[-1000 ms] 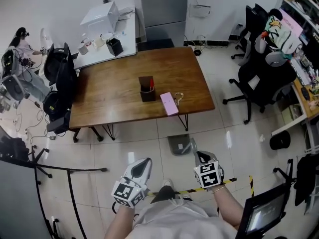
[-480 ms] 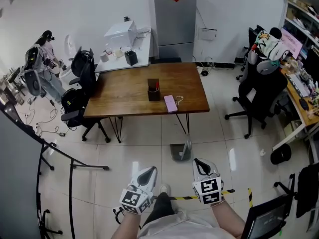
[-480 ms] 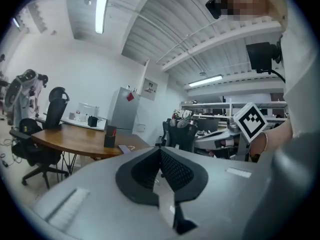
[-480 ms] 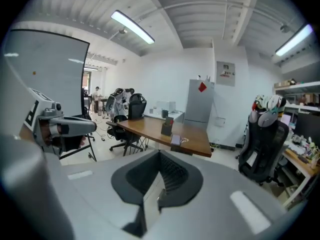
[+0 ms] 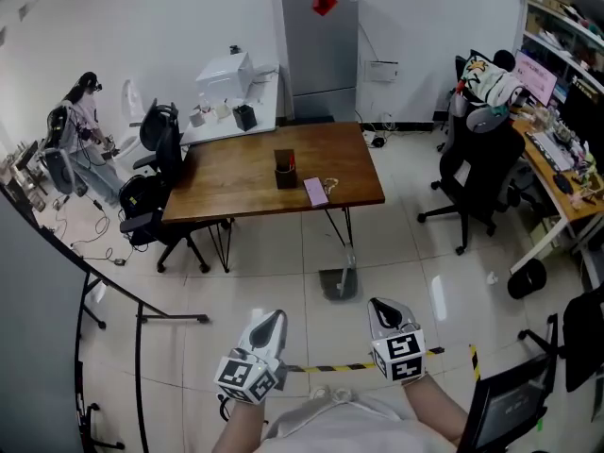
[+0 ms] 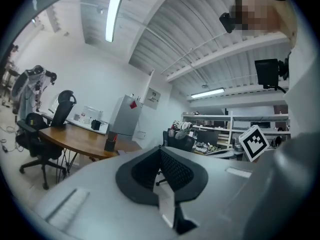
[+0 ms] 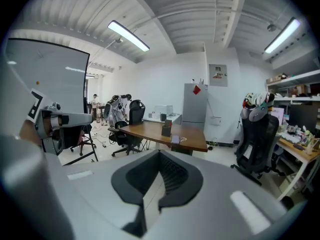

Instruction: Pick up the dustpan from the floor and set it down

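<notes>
The grey dustpan (image 5: 337, 282) stands on the tiled floor in front of the wooden table (image 5: 236, 196), its handle upright. In the head view my left gripper (image 5: 274, 318) and right gripper (image 5: 377, 305) hover side by side near the person's body, short of the dustpan and apart from it. Both are shut with nothing between the jaws. The left gripper view shows the dark pads of my left gripper (image 6: 160, 151) meeting. In the right gripper view my right gripper (image 7: 159, 154) is closed the same way. Neither gripper view clearly shows the dustpan.
A dark pen holder (image 5: 284, 175) and a pink object (image 5: 314, 192) lie on the table. Black office chairs stand at the right (image 5: 472, 173) and left (image 5: 156, 159). Yellow-black tape (image 5: 344, 367) crosses the floor near my grippers. A black stand's legs (image 5: 142, 319) spread at the left.
Both grippers have drawn back and up from the dustpan, which stays on the floor. The head view has lifted and takes in more of the room.
</notes>
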Available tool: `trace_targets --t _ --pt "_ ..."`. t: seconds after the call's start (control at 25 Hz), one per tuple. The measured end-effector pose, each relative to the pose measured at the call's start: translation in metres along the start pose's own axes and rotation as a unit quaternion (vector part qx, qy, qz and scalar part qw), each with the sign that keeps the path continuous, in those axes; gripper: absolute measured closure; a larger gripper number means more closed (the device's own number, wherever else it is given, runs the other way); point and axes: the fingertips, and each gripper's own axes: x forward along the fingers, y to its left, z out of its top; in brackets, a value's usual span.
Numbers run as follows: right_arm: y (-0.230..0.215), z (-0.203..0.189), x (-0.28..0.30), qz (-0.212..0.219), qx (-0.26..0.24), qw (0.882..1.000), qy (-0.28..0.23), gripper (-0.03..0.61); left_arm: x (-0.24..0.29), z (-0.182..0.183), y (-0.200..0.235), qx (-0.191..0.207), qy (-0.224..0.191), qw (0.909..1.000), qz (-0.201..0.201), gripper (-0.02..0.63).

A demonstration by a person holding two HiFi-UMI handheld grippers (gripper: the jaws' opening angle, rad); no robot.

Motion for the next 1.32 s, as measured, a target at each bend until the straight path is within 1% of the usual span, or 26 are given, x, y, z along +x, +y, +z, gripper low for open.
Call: trace_targets --t 0.12,0.28,0.36,0.52,0.6,0.72,0.84,1.08,1.32 --pt "0.007 0.013 0.003 0.004 -0.001 1.000 -0.018 0.577 -0.004 0.014 0.000 0.008 -0.005 1.0000 0.002 0.598" --pt "0.010 0.027 -0.003 -0.008 0.016 0.999 -0.051 0.577 -0.006 0.007 -0.004 0.022 0.002 0.9996 -0.015 0.598" --pt "0.013 0.034 -0.001 -0.008 0.013 0.998 -0.063 0.577 -0.005 0.011 -0.005 0.028 0.000 0.9995 -0.017 0.598" --pt "0.024 0.030 0.009 0.004 0.014 0.998 -0.053 0.577 -0.009 0.010 0.003 0.027 -0.001 0.9995 -0.014 0.598" --pt "0.028 0.029 0.012 0.005 0.011 0.999 -0.050 0.577 -0.011 0.015 0.007 0.035 0.003 0.9994 -0.008 0.598" --pt "0.028 0.035 0.015 -0.003 0.011 0.998 -0.066 0.577 -0.012 0.016 0.017 0.045 0.004 0.9990 0.001 0.598" --pt "0.026 0.044 0.019 -0.003 0.004 0.997 -0.077 0.577 -0.009 0.016 0.025 0.044 -0.004 0.9990 0.003 0.598" --pt "0.030 0.051 0.026 0.015 -0.021 0.996 -0.081 0.577 -0.001 0.027 0.029 0.042 -0.008 0.9991 0.006 0.598" --pt "0.033 0.055 0.032 0.032 -0.018 0.996 -0.077 0.577 0.005 0.026 0.028 0.043 -0.001 0.9991 0.000 0.598"
